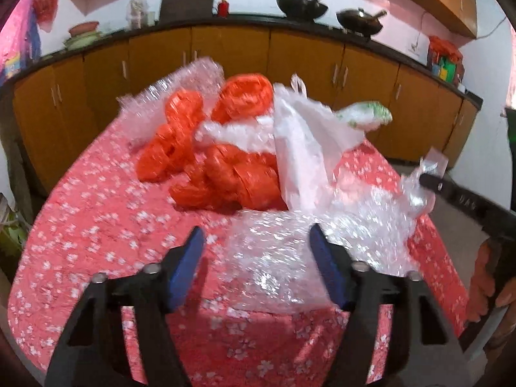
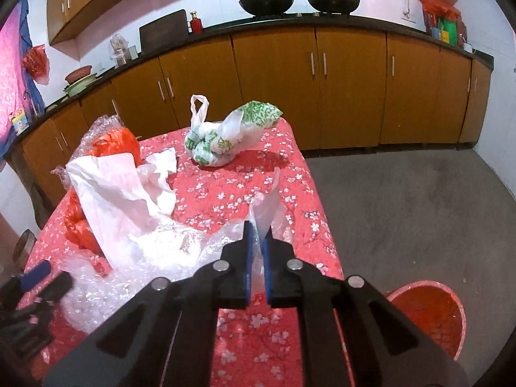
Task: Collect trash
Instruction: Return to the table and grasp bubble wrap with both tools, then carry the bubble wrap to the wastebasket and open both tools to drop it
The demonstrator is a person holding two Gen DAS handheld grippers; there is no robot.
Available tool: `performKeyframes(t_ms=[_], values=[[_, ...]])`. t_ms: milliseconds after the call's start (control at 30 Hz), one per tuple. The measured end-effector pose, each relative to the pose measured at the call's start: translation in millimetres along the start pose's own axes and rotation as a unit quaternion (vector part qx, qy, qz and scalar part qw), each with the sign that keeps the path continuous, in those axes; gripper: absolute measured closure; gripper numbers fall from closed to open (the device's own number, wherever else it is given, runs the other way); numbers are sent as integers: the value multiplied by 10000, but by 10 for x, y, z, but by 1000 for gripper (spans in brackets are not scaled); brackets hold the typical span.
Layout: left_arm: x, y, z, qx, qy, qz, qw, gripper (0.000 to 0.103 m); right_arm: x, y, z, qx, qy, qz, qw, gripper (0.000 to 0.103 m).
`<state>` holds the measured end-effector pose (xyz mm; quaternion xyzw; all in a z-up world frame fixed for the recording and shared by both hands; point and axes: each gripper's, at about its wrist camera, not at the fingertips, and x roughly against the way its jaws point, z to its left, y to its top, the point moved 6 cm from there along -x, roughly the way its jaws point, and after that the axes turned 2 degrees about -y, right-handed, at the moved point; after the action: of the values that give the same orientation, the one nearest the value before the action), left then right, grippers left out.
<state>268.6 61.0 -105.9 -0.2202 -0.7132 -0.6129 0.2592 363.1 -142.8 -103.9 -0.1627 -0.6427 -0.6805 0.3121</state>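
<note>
Pinching crinkled clear plastic wrap point(image 2: 262, 213), right gripper point(image 2: 257, 237) fingers nearly meet.

Table draped in a red floral cloth point(image 2: 225, 190), orange plastic bags point(image 1: 222, 167) heaped at its middle, white bag point(image 2: 113, 193) beside them, what looks like bubble wrap point(image 1: 274, 258) at the near edge, knotted green-printed bag point(image 2: 225, 135) at the far corner

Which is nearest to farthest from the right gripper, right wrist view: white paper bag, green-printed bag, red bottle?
From the right gripper:
1. White paper bag, on the table to its left.
2. Green-printed bag, at the table's far end.
3. Red bottle, on the back counter.
</note>
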Motion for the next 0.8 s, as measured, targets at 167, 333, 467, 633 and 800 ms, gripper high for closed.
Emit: performKeyframes(t_ms=[167,333,467,633,800], values=[[-125,-109,-18,-50,-61,236,9997,85,39,-14,-1,5,12,-34,10000,96],[-23,-113,24,-100,-79,174,9998,94,143,12,-41,-48,48,-133,9999,96],[171,-50,156,63,-53,-6,10000,95,271,68,-86,-118,96,-261,9995,96],[484,96,291,229,-65,-331,9992,95,451,143,-102,-163,169,-445,9987,96],[726,257,332,247,-32,-636,9977,95,632,193,-99,-174,224,-596,9978,96]])
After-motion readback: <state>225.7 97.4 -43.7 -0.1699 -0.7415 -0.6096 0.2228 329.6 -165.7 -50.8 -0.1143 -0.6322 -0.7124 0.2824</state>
